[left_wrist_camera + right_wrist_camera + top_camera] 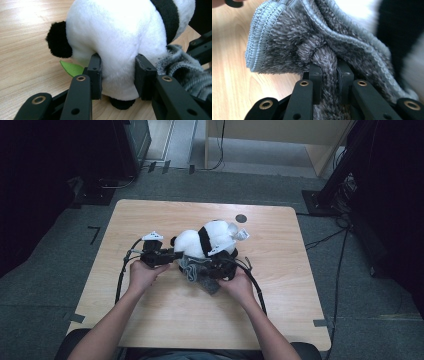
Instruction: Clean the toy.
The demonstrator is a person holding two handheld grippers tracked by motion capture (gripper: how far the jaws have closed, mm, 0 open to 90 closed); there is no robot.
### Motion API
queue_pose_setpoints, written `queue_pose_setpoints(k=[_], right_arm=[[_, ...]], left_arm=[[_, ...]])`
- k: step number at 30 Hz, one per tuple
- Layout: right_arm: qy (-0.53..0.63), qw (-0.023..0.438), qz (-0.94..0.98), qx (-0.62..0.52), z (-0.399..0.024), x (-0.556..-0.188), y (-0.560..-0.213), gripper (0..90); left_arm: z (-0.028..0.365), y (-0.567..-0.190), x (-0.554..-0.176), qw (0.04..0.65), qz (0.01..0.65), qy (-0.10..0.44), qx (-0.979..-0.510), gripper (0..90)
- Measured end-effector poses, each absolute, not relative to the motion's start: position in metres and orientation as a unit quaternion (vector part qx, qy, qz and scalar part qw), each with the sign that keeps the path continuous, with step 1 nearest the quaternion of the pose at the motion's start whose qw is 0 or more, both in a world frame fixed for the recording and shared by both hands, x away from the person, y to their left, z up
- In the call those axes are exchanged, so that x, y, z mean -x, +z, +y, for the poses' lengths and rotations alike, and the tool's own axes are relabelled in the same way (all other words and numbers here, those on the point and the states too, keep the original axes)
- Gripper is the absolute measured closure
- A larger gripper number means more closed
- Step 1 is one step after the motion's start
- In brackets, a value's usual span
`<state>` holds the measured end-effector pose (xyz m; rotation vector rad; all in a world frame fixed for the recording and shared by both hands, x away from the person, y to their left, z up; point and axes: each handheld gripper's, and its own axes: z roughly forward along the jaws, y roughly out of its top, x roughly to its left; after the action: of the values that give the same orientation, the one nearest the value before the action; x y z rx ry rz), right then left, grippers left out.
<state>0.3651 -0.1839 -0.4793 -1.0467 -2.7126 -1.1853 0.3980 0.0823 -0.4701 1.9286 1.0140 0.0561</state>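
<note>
High view: a rectangular table (pixel 150 320) with a pale wood-grain top stands on grey carpet. Near its middle lies a plush panda (pixel 205 239), rounded, white with a black band across the body. Against its near side sits a crumpled grey cloth (pixel 200 272). A small dark round disc (pixel 241 218) lies on the wood beyond the toy. The left gripper (pixel 172 255), black with a grey three-cornered plate on top, meets the panda's left end; the right gripper (pixel 216 269) is down at the cloth. A black cable loops from each.

Left gripper view: the left gripper (pixel 118 75) is clamped on the panda (pixel 120 32); both square black pads press into the soft white pile, which bulges between them. A round black plush piece (pixel 58 40) juts from the side, and another black piece shows beneath. A flat green leaf-shaped piece (pixel 71 68) lies on the wood under the toy. The grey cloth (pixel 187 72) shows at right, ribbed and fuzzy.

Right gripper view: the right gripper (pixel 329 75) is closed on a bunched fold of the cloth (pixel 287 42), pinched narrow between the pads. The fabric is shaggy grey chenille with a stitched, ridged hem. White and black plush is blurred behind it at right.
</note>
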Motion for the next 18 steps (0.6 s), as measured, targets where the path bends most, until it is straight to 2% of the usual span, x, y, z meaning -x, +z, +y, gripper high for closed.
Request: queue_pose_setpoints(k=[5,18], right_arm=[[-0.375,-0.021,-0.855,0.357,-0.205,-0.368,-0.476,79.3],[-0.368,-0.043,-0.830,0.416,-0.254,-0.376,-0.475,79.1]], left_arm=[[0.082,-0.470,-0.398,0.464,0.412,0.022,-0.784,63.7],[0.082,-0.470,-0.399,0.465,0.413,0.018,-0.783,64.1]])
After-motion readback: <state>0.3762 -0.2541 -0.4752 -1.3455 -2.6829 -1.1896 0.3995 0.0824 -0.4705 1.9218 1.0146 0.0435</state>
